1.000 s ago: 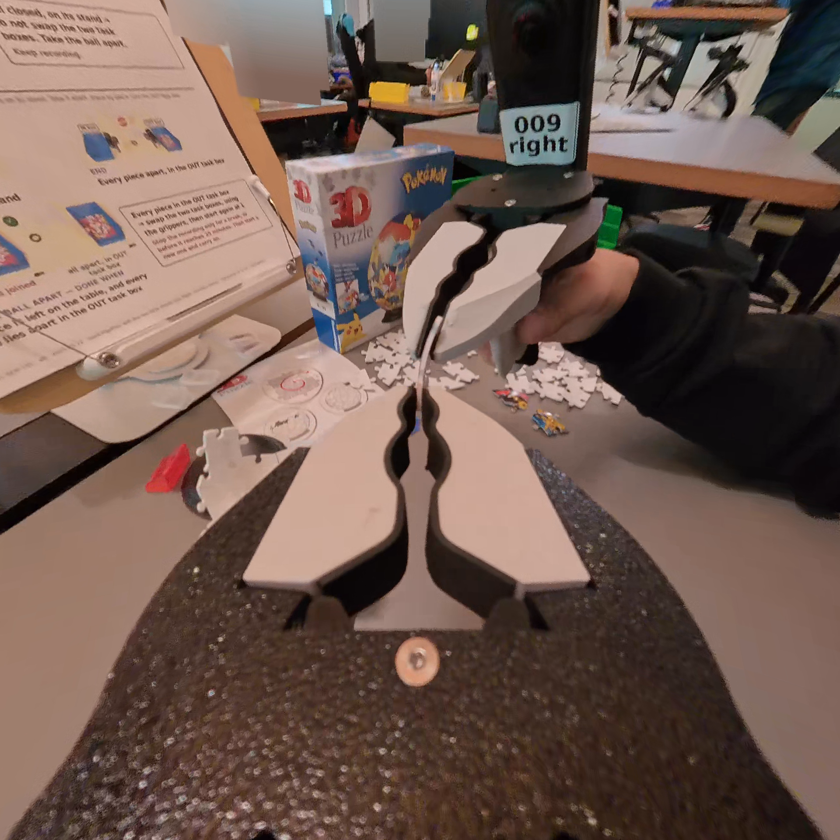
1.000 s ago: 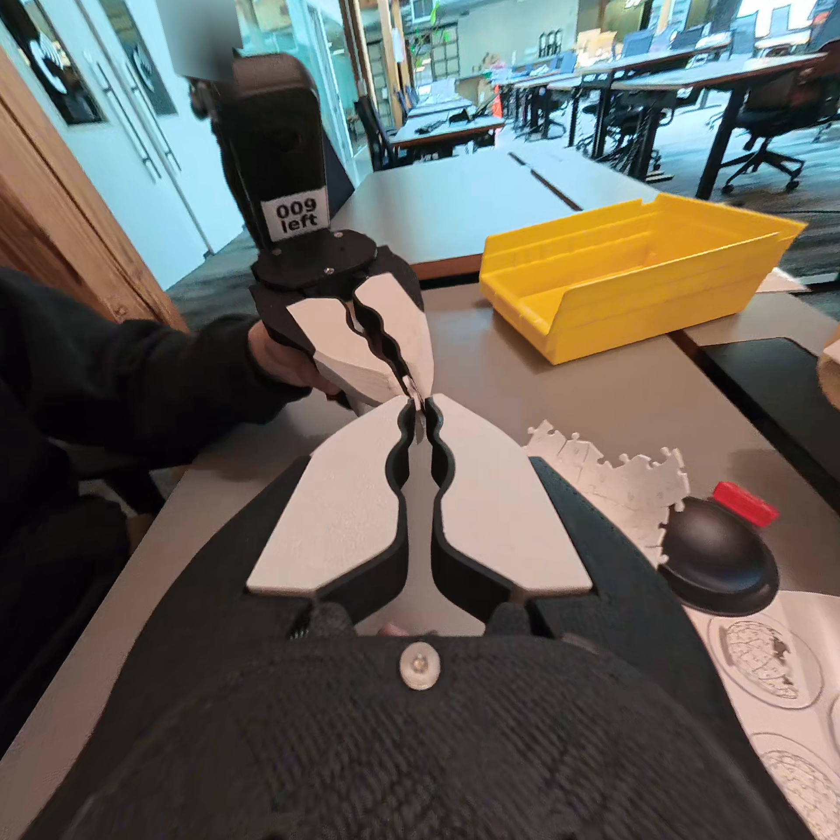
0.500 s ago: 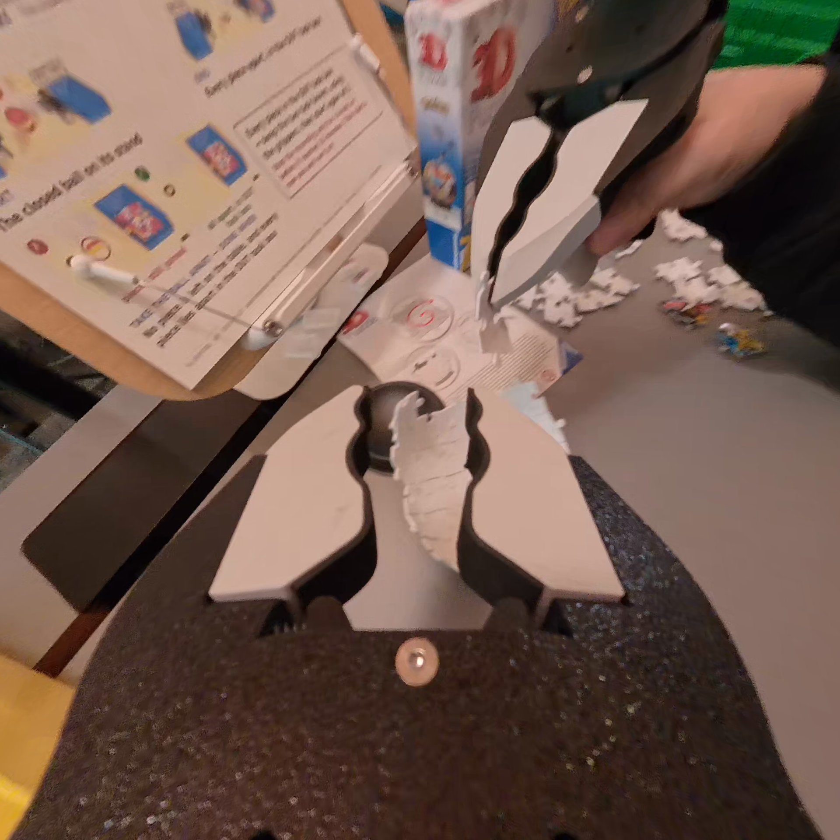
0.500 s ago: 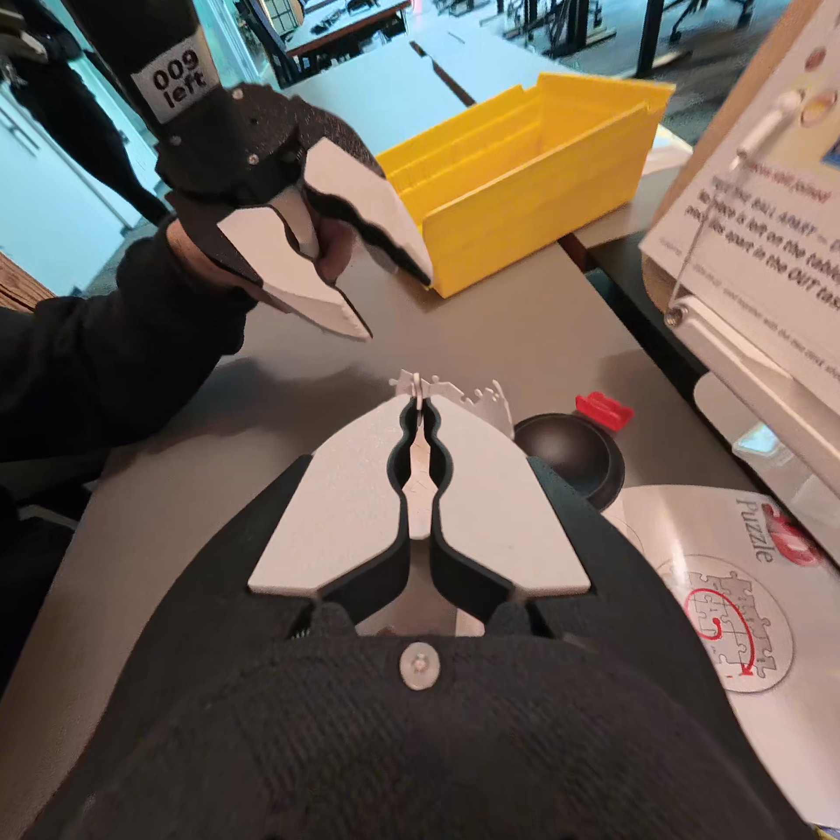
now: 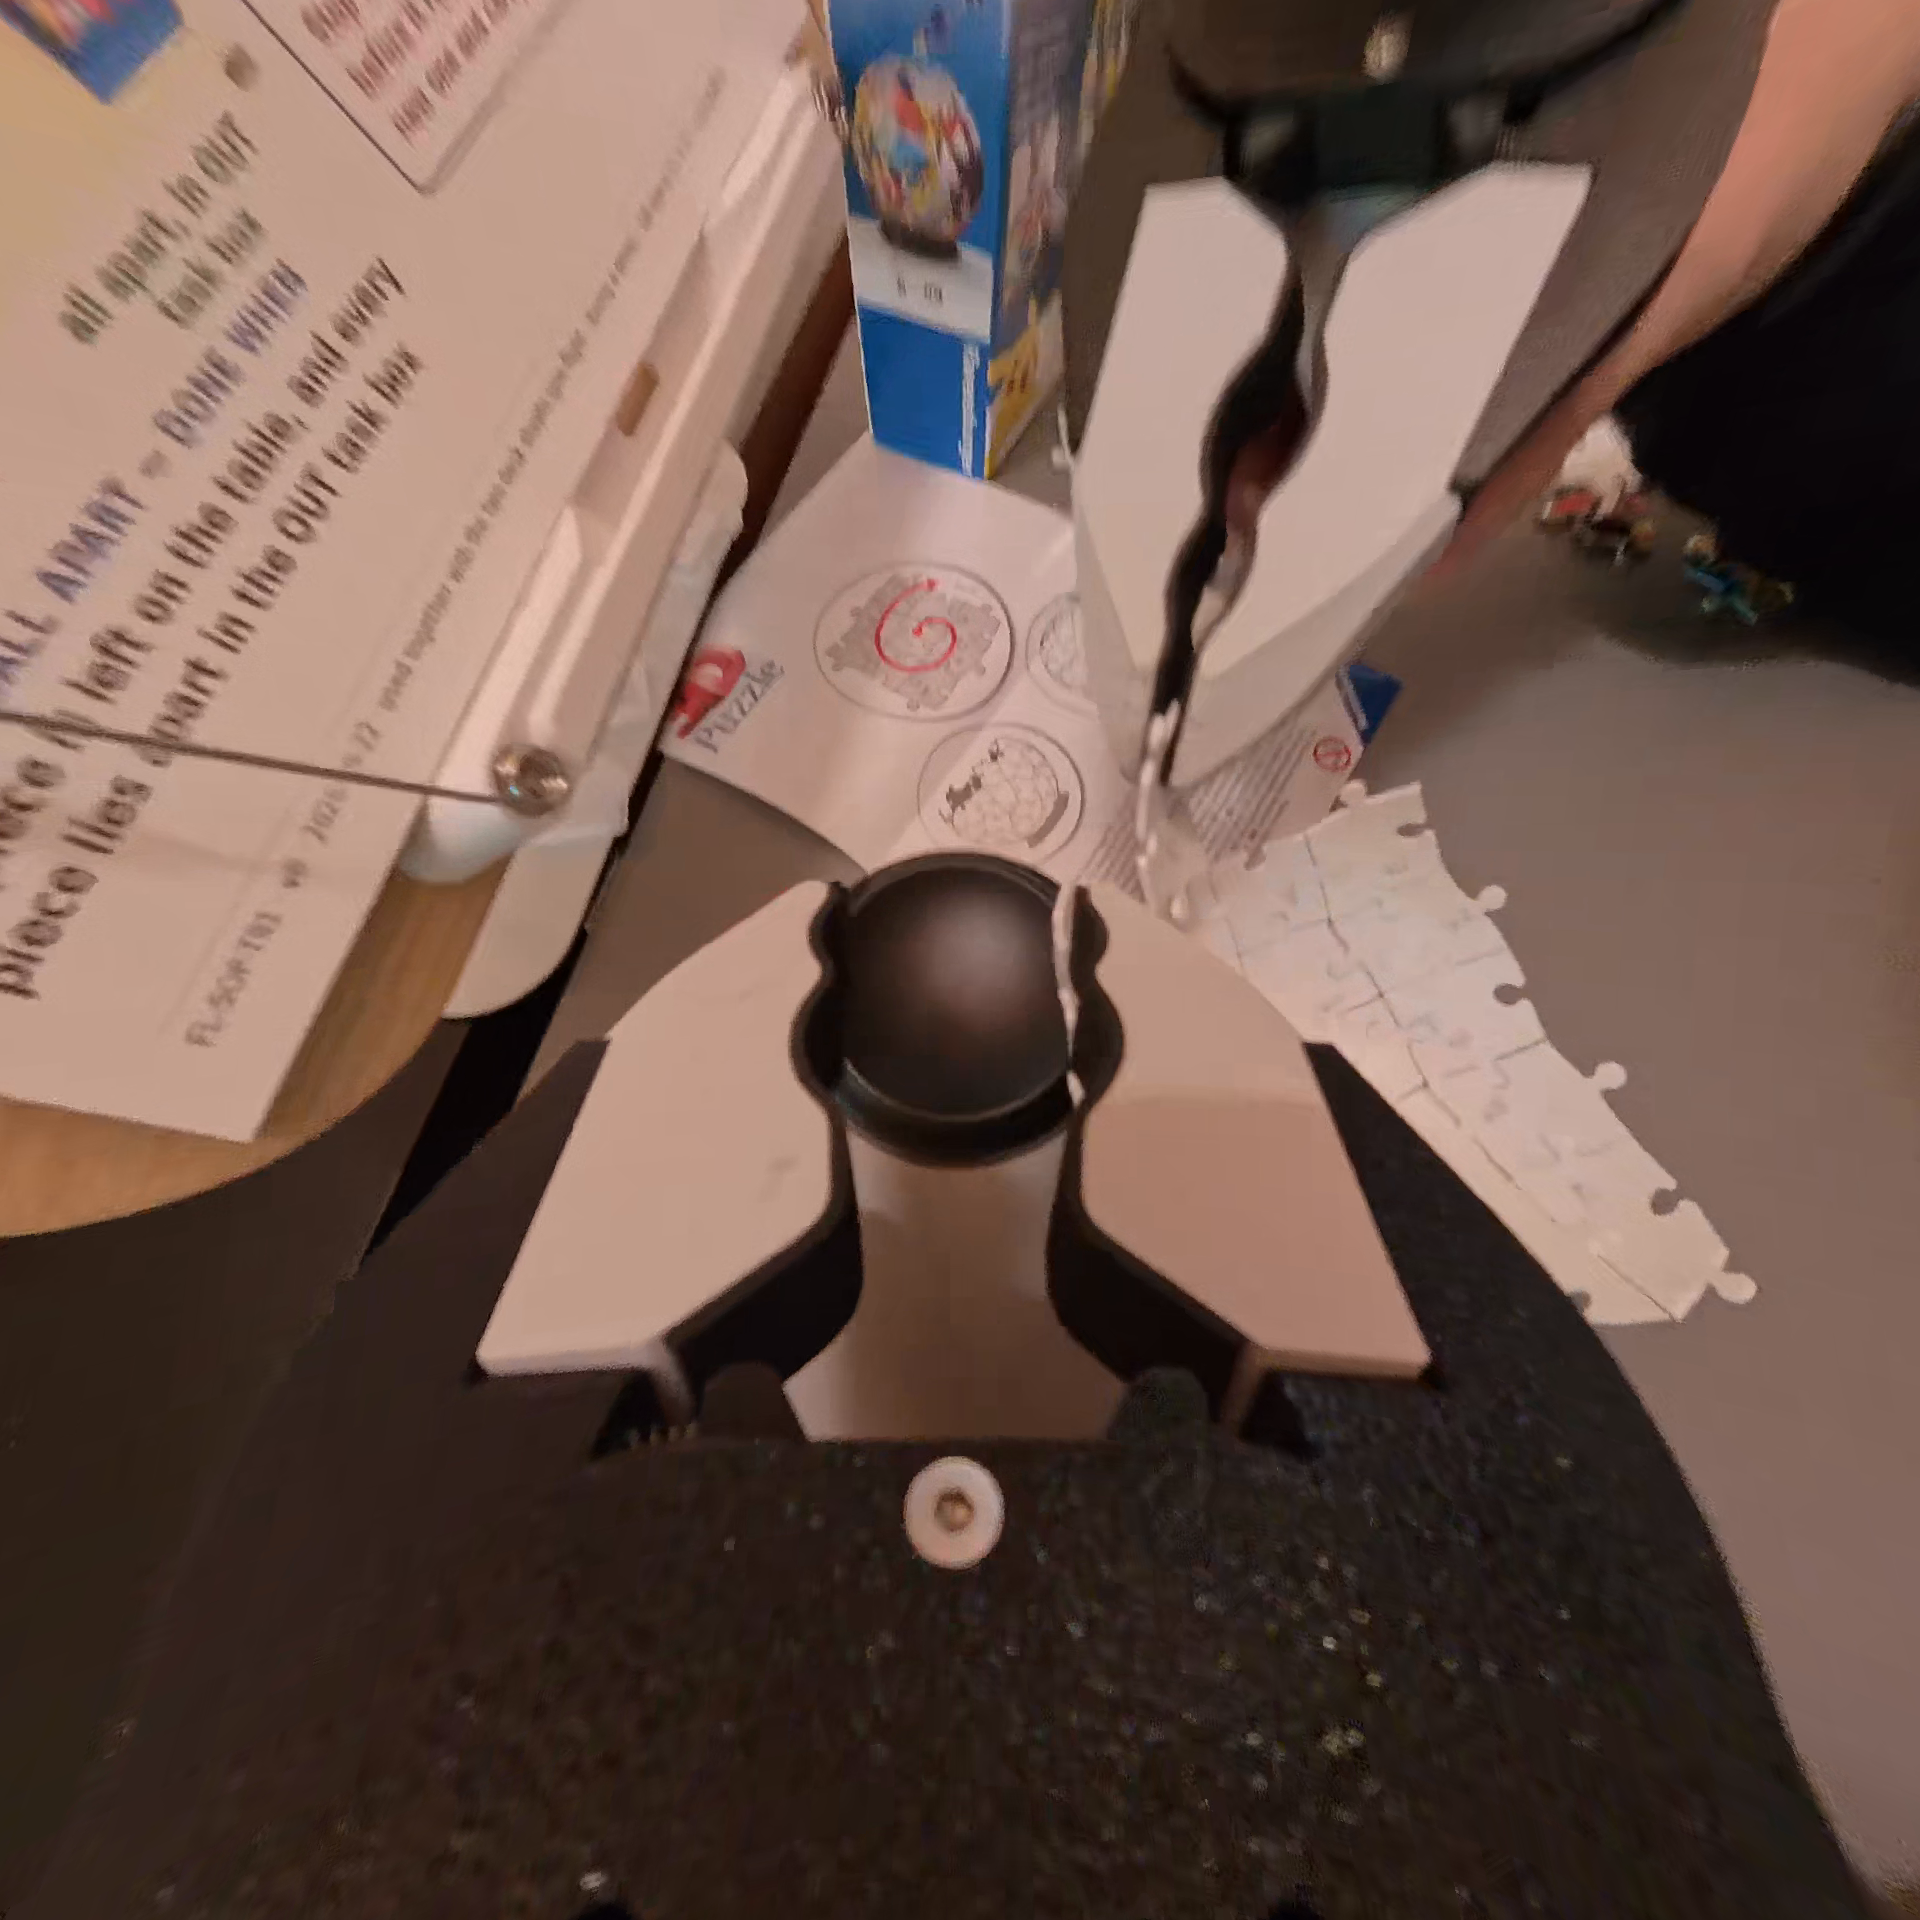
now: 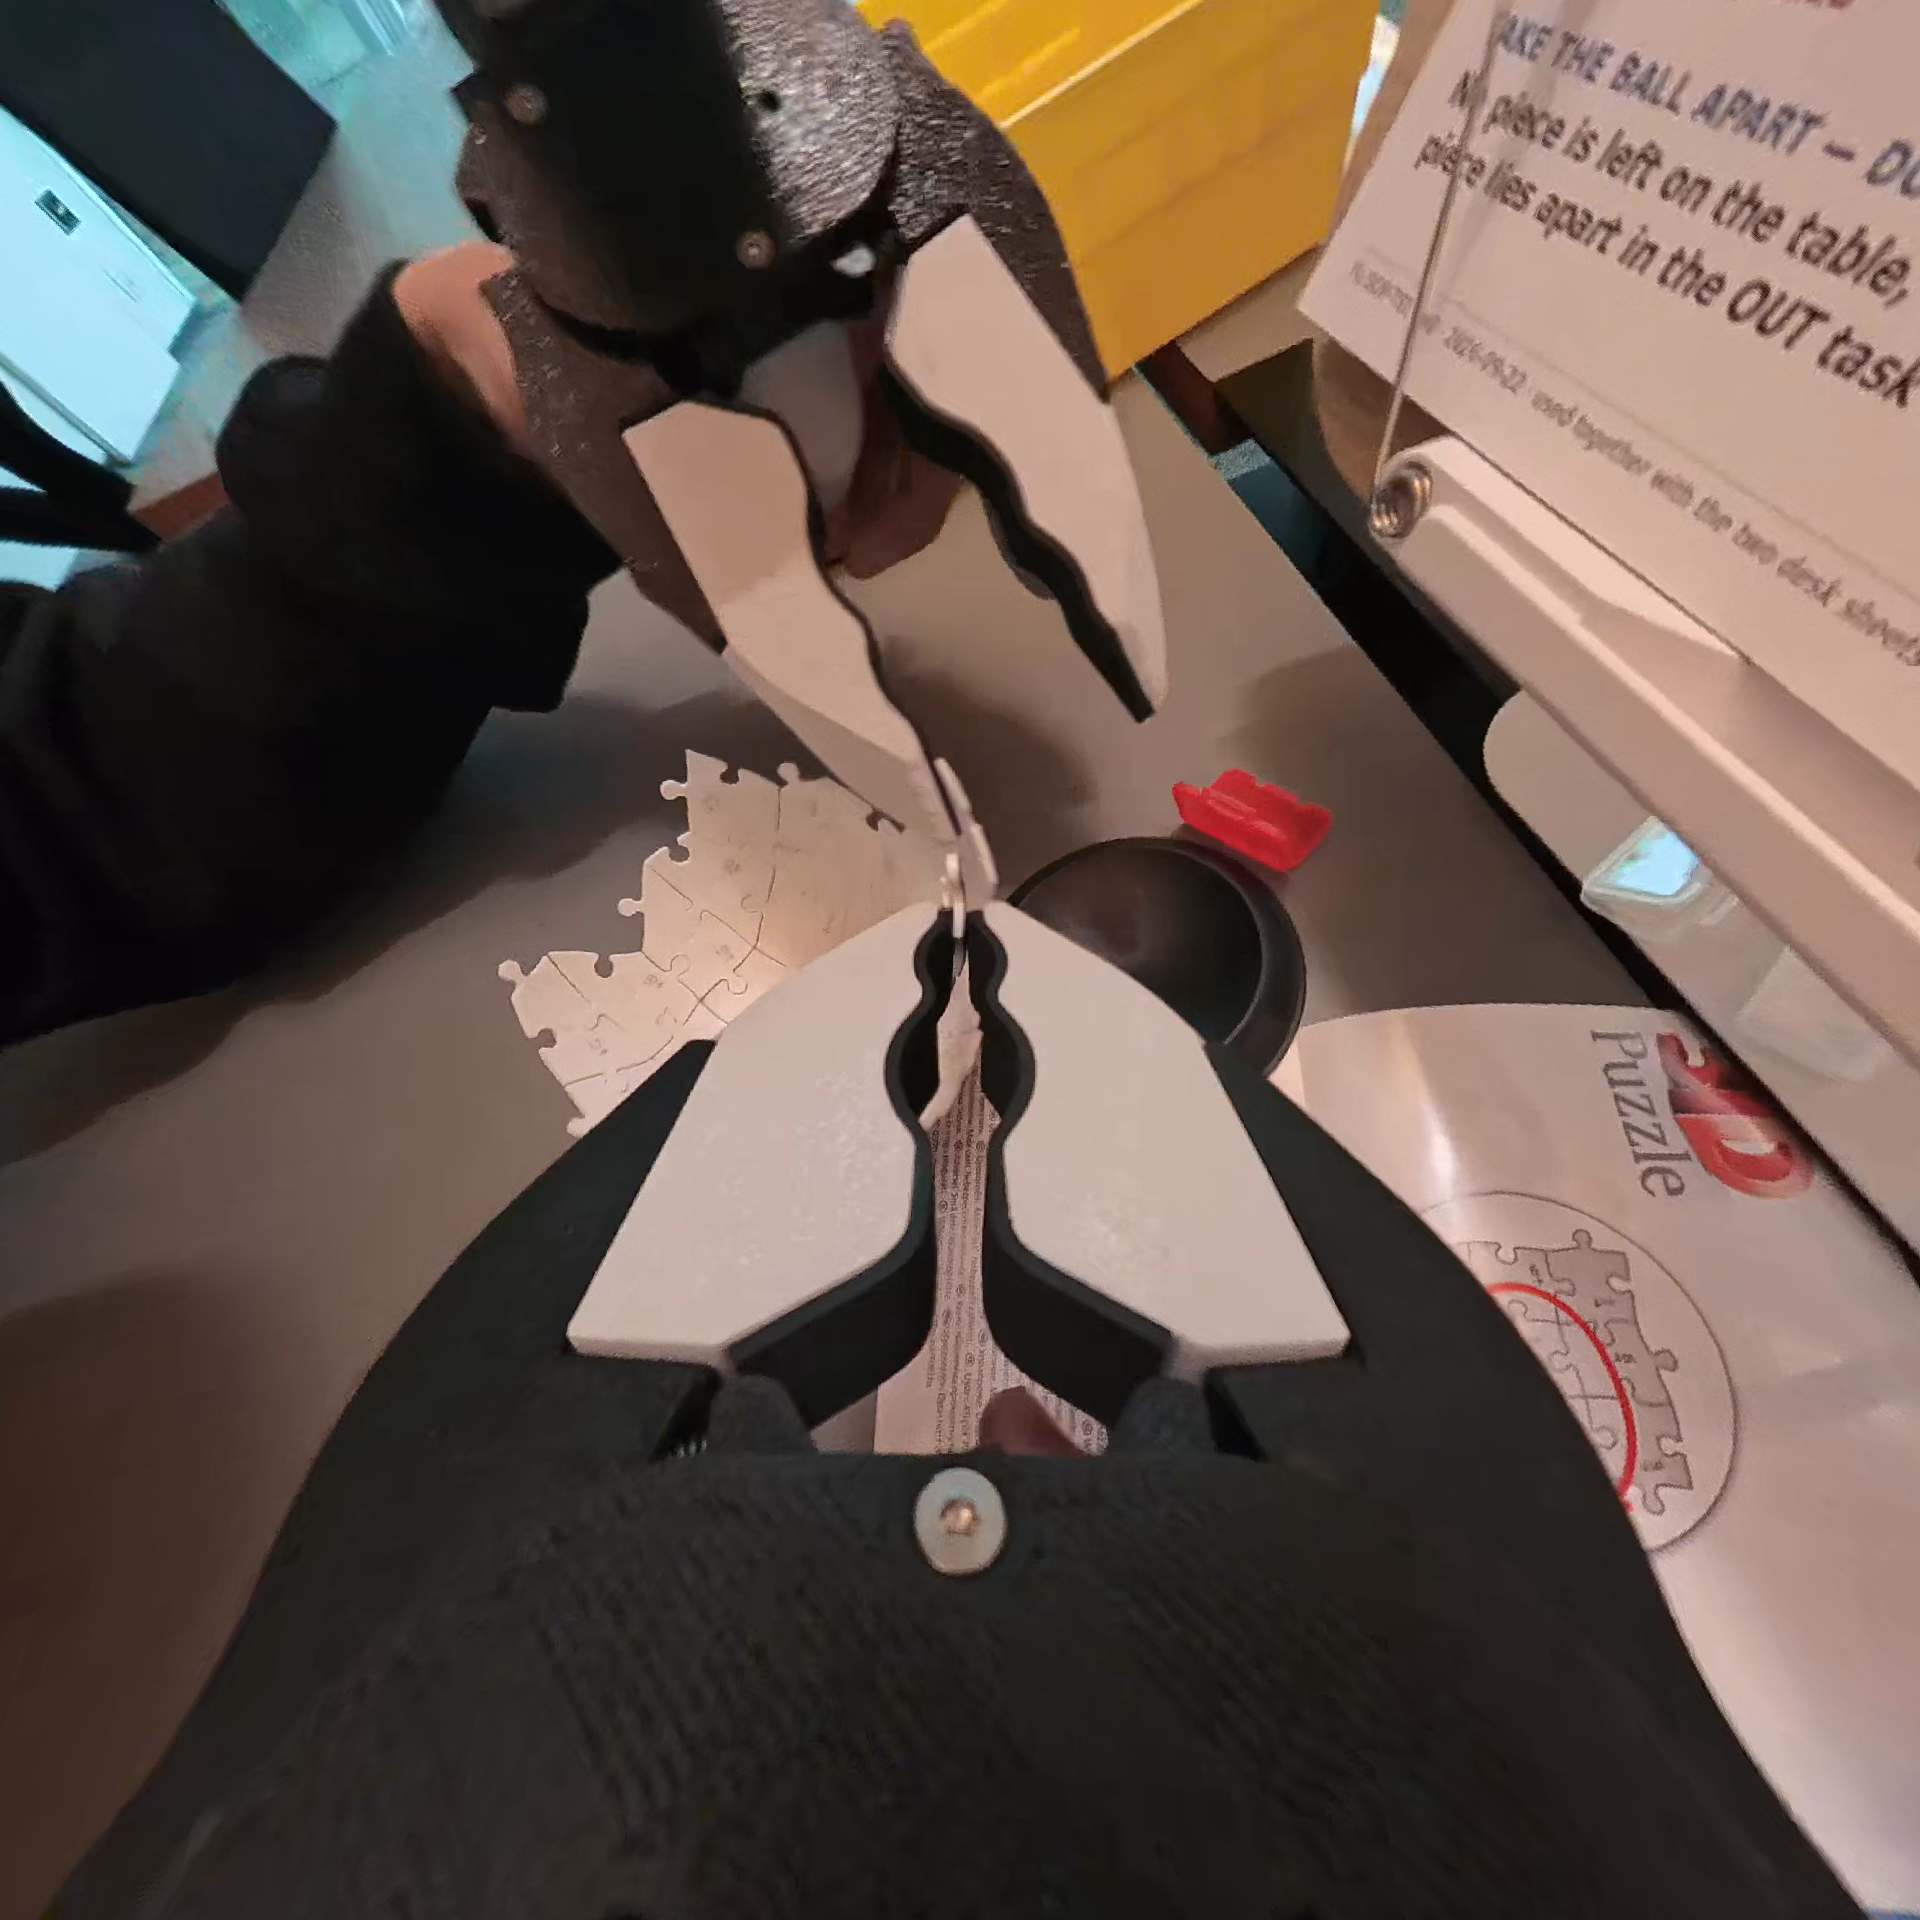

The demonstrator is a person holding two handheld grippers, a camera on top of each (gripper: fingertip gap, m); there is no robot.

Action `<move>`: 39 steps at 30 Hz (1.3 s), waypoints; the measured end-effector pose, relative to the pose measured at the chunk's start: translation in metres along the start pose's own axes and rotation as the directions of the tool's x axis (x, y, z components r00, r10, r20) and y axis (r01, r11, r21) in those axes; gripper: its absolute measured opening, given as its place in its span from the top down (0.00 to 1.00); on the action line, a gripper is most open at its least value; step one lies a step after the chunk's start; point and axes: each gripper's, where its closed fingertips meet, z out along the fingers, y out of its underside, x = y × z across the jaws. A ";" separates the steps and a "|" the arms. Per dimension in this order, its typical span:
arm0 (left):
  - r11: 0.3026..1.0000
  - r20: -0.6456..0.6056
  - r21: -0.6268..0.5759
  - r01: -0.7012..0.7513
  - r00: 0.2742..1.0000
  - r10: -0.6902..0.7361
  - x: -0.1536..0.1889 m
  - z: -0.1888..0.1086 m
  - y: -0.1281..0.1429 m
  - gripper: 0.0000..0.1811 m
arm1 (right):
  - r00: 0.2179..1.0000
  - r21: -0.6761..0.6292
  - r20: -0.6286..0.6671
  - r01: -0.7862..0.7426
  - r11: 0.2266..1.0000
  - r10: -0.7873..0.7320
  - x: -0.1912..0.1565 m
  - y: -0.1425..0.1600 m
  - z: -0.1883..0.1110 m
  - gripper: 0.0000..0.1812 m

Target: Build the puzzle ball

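In the right wrist view the right gripper (image 6: 961, 920) has its white fingers (image 6: 810, 1153) pressed nearly together, pinching a small white puzzle piece (image 6: 954, 1039) that stands on edge in the narrow slot between them. Just past its tips lies the curved strip of joined puzzle pieces (image 6: 717, 935) on the grey table (image 6: 260, 1195), blank side up, with the black dome-shaped stand (image 6: 1153, 940) beside it and a small red plastic part (image 6: 1252, 821) just behind the stand. The folded instruction leaflet (image 6: 1507, 1226) lies to the right, under the gripper. Above the strip the left gripper (image 6: 1029, 727) hangs with its fingers spread wide, one tip reaching down towards the joined pieces (whether it touches them cannot be told). A yellow bin (image 6: 1174, 177) sits farther back, next to a propped instruction sheet (image 6: 1683, 177).

In the left wrist view the left gripper (image 5: 951, 914) frames the black stand (image 5: 951, 987) between its parted fingers, and the puzzle box (image 5: 935, 239) stands beyond the leaflet (image 5: 883, 665).
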 end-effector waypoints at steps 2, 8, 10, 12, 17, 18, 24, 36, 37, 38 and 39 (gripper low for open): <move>0.990 -0.022 0.135 0.029 0.999 -0.027 -0.001 -0.008 -0.015 0.81 | 0.998 -0.012 -0.016 0.060 0.998 -0.060 -0.003 0.001 0.001 0.99; 0.948 -0.084 0.312 0.067 0.996 -0.043 0.004 -0.035 -0.033 0.77 | 0.984 -0.070 -0.113 0.132 0.989 -0.139 -0.001 0.008 0.004 0.99; 0.970 -0.092 0.237 0.055 0.995 -0.034 0.007 -0.031 -0.024 0.77 | 0.986 -0.062 -0.104 0.125 0.990 -0.131 -0.003 0.008 0.007 0.99; 0.983 -0.096 0.174 0.058 0.995 -0.042 0.009 -0.024 -0.017 0.74 | 0.986 -0.064 -0.104 0.123 0.990 -0.129 -0.002 0.009 0.009 0.99; 1.000 -0.105 0.008 0.027 0.994 -0.027 0.014 -0.012 0.009 0.76 | 0.983 -0.071 -0.110 0.143 0.987 -0.150 -0.004 0.010 0.012 0.99; 1.000 -0.095 -0.010 -0.005 0.995 0.004 0.013 -0.011 0.012 0.79 | 0.983 -0.068 -0.106 0.146 0.987 -0.153 -0.005 0.009 0.011 0.99; 0.983 -0.086 -0.068 -0.168 0.983 0.162 0.021 -0.003 0.017 0.82 | 0.982 -0.076 -0.081 0.167 0.983 -0.173 -0.003 0.014 0.014 0.99; 0.963 -0.077 -0.102 -0.249 0.967 0.242 0.023 0.004 0.021 0.91 | 0.988 -0.082 -0.084 0.125 0.989 -0.132 0.001 0.018 0.016 0.99; 0.961 -0.078 -0.107 -0.255 0.966 0.247 0.023 0.005 0.022 0.92 | 0.987 -0.083 -0.088 0.125 0.989 -0.132 0.001 0.018 0.016 0.99; 0.959 -0.075 -0.110 -0.261 0.964 0.254 0.022 0.005 0.022 0.94 | 0.987 -0.083 -0.089 0.126 0.989 -0.133 0.001 0.018 0.017 0.99; 0.957 -0.074 -0.109 -0.267 0.963 0.260 0.022 0.005 0.022 0.95 | 0.987 -0.082 -0.091 0.125 0.989 -0.133 0.002 0.018 0.017 0.99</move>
